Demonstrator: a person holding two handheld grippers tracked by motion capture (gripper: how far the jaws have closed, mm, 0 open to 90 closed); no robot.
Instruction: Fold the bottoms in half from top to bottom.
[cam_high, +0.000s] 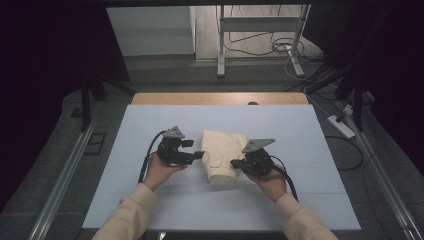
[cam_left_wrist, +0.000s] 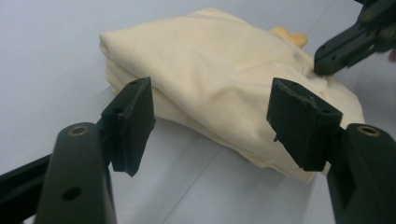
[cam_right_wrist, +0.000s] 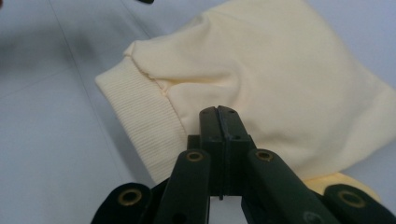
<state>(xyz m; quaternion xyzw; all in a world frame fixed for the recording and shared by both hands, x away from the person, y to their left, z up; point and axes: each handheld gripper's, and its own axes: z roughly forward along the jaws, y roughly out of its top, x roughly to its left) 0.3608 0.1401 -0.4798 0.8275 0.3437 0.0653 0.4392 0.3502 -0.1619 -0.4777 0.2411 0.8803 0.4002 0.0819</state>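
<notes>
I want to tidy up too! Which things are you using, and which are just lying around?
Being used:
folded yellow garment
left gripper, open beside it
right gripper, shut, at its edge

Just lying around:
power strip on the floor
cables
metal stand

behind the shut jaws of the right tool (cam_right_wrist: 219, 116), whether any fabric of the folded cream garment (cam_right_wrist: 280, 79) is pinched cannot be told. beyond the left tool (cam_left_wrist: 210, 121), the garment's far end is cut by the other tool's blurred tip.
</notes>
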